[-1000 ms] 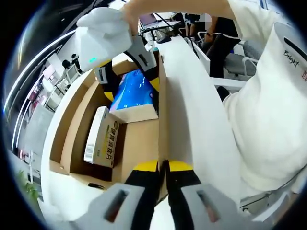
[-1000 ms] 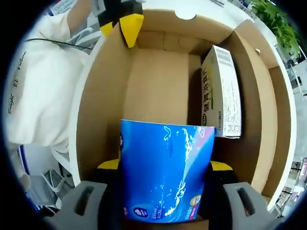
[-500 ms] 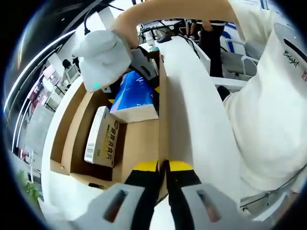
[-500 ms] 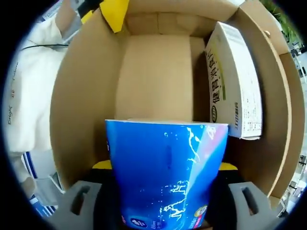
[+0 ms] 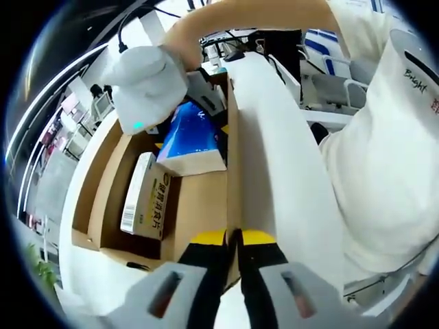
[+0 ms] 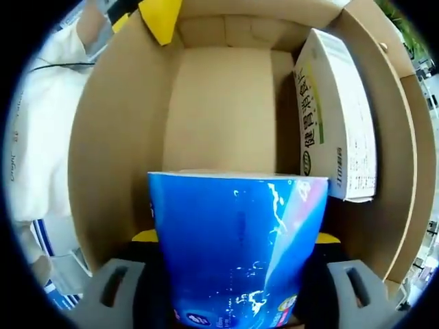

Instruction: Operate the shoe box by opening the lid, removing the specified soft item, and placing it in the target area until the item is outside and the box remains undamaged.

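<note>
my right gripper [image 6: 233,274] has its jaws clamped on either side of the blue soft pack [image 6: 236,247], inside the open shoe box [image 6: 110,151]. a white carton [image 6: 336,130] leans against the box wall, and the left gripper [image 6: 159,17] pinches the far rim.

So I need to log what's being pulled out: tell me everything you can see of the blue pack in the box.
The glossy blue plastic-wrapped soft pack has white splash graphics, small logos low on its face and a pale top edge. It stands upright, clamped between the right tongs, whose yellow-tipped jaws press its two sides. It sits at one end of the open brown cardboard shoe box, apart from the white and yellow-green carton leaning on the wall.
</note>
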Demonstrator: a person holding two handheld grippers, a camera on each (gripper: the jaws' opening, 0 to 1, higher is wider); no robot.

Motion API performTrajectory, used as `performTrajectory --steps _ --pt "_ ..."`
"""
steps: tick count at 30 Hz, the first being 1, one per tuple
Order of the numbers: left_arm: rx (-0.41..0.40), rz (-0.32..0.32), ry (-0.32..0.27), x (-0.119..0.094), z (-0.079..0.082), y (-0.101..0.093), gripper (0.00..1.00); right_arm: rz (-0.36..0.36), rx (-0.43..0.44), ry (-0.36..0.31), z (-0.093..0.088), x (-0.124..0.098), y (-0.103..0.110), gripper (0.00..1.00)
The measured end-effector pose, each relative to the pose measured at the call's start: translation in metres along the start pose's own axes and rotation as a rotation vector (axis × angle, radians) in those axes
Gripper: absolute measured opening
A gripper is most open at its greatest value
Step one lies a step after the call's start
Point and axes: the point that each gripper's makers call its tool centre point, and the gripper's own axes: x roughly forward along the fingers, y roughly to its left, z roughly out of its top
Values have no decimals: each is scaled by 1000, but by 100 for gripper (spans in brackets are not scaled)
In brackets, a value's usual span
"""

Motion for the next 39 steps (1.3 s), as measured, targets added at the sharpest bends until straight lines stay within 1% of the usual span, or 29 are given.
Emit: performTrajectory --steps 4,7,8,9,10,12,14,15,16,18,19,20,22,24,26,28,30,34,36,37,38,39 --pt "-12 -4 5 0 0 0 4 -2 1 2 -2 0 3 80" --pt "-7 -5 8 0 0 0 4 -2 2 5 -2 -2 6 74" --pt "-5 -6 8 0 0 0 4 -1 9 6 -1 -3 2 73" --pt "-6 -8 7 0 0 0 4 -2 9 10 -1 -3 2 72" --pt "-4 -9 5 0 0 0 4 -2 8 8 -2 -4 5 70" --pt "2 -11 -1 0 0 0 4 3 -1 -1 -2 -5 4 70" --pt "0 -13 -5 0 0 0 4 17 -34 -12 -2 -5 4 70" --pt "-2 -15 -7 0 0 0 4 12 -80 -10 -2 -5 3 70" --pt "-3 -15 -8 0 0 0 4 -2 -105 -16 0 -5 0 70" --pt "-5 -17 -9 0 0 0 4 -13 -71 -40 4 -9 3 70" --pt "-1 -16 -10 0 0 0 4 7 -58 -64 7 -13 5 70" --pt "-1 -16 -12 0 0 0 4 4 -55 -78 10 -16 4 70" --pt "9 -14 -12 1 0 0 4 -19 -86 -72 11 -23 3 70" --pt "7 -13 -11 0 0 0 4 -31 -91 -59 10 -28 5 70" --pt "7 -12 -8 0 0 0 4 -31 -92 -50 9 -31 3 70" --pt "12 -9 -9 0 0 0 4 -50 -109 -44 7 -33 3 70" --pt "9 -8 -14 0 0 0 4 -77 -145 -33 6 -36 -3 70" --pt "11 -9 -12 0 0 0 4 -81 -135 -26 1 -43 -7 70" --pt "18 -11 -11 0 0 0 4 -91 -145 -21 0 -48 -9 70" --pt "22 -12 -14 0 0 0 4 -98 -149 -25 0 -52 -11 70" --pt "20 -13 -14 0 0 0 4 -109 -142 -46 3 -55 -14 70" --pt "19 -14 -15 0 0 0 4 -103 -130 -58 4 -59 -15 70"
